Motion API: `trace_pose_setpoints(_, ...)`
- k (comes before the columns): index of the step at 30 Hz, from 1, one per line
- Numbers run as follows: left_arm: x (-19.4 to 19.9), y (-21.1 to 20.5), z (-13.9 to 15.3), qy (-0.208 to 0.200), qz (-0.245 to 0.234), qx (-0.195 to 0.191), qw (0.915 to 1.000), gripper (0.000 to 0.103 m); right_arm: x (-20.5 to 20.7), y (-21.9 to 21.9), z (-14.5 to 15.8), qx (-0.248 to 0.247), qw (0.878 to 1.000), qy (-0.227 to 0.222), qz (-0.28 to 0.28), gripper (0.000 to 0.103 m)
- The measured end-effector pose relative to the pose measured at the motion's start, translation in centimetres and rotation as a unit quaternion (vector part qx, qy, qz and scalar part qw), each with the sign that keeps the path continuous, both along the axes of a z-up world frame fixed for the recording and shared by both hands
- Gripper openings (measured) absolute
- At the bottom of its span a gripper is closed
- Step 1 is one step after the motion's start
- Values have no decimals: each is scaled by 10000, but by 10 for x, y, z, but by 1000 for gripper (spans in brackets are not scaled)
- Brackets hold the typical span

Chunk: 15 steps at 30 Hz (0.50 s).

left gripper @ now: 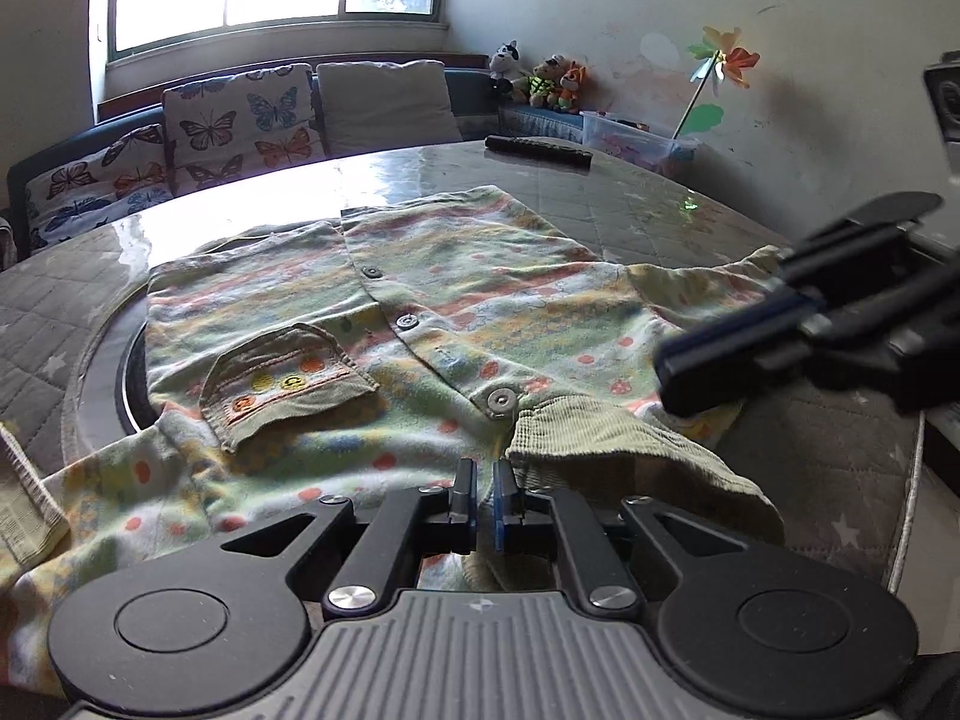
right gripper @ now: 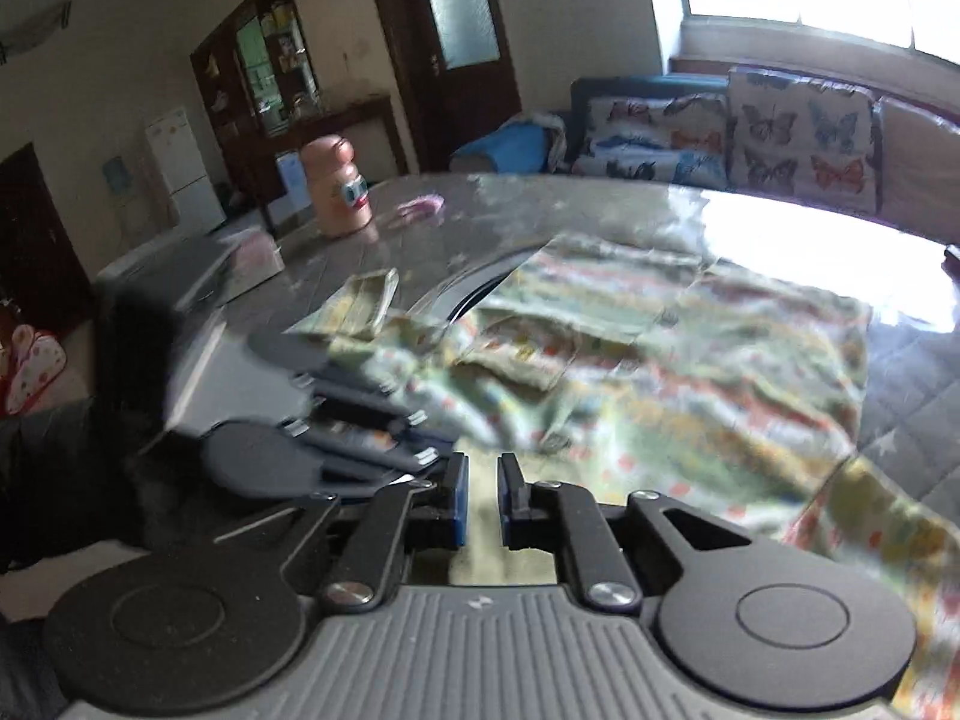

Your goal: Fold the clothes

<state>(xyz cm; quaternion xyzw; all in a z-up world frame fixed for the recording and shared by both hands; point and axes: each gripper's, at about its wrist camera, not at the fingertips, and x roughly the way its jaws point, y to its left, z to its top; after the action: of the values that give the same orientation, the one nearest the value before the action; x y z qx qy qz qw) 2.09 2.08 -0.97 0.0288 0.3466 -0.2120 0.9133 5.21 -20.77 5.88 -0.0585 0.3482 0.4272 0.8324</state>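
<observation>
Left wrist view gives you the round table [left gripper: 690, 222] under its glossy cover, and spread flat across it the shirt [left gripper: 420, 312]: pale green with orange and yellow print, snap buttons down the front, a corduroy pocket [left gripper: 288, 384] stitched with small round motifs (any lettering on them is too small to read). Your left gripper [left gripper: 485, 495] sits low at the near collar edge, jaws drawn narrow with a slim gap between them, and whether fabric is pinched there you cannot tell. Your right gripper [left gripper: 720, 360] crosses in from the right over the shirt's sleeve, blurred.

Right wrist view shows you what the other misses: a peach-coloured bottle [right gripper: 337, 189] with an unreadable label and a small folded cloth [right gripper: 363, 300] beside the shirt [right gripper: 690, 372]. Only the left wrist view catches the pinwheel [left gripper: 723, 63] and plush toys [left gripper: 540, 81]. Right jaws [right gripper: 483, 495] stand slightly parted over the collar.
</observation>
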Motion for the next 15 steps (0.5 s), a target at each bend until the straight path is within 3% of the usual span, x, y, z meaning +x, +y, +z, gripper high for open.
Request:
trace_pose_setpoints(5,-12,16,8,-96,266,-81,9996,7,21,13,-23,-345,9993,-10,-174,11)
trace_pose_setpoints(8,-12,33,11,-164,692,-32,9975,8,17,26,-45,-769,9969,-142,69,12)
trace_pose_setpoints(10,-11,48,13,-271,1089,122,9936,8,6,30,-51,-926,9945,-466,170,15)
trace_pose_setpoints(12,-11,62,14,-393,1461,302,9880,14,-1,32,-52,-1044,9921,-645,265,18)
trace_pose_setpoints(14,-10,77,15,-523,1828,489,9805,31,-5,32,-52,-1075,9914,-691,289,19)
trace_pose_setpoints(15,-10,83,15,-607,1999,633,9759,35,-5,32,-52,-1079,9913,-688,292,20)
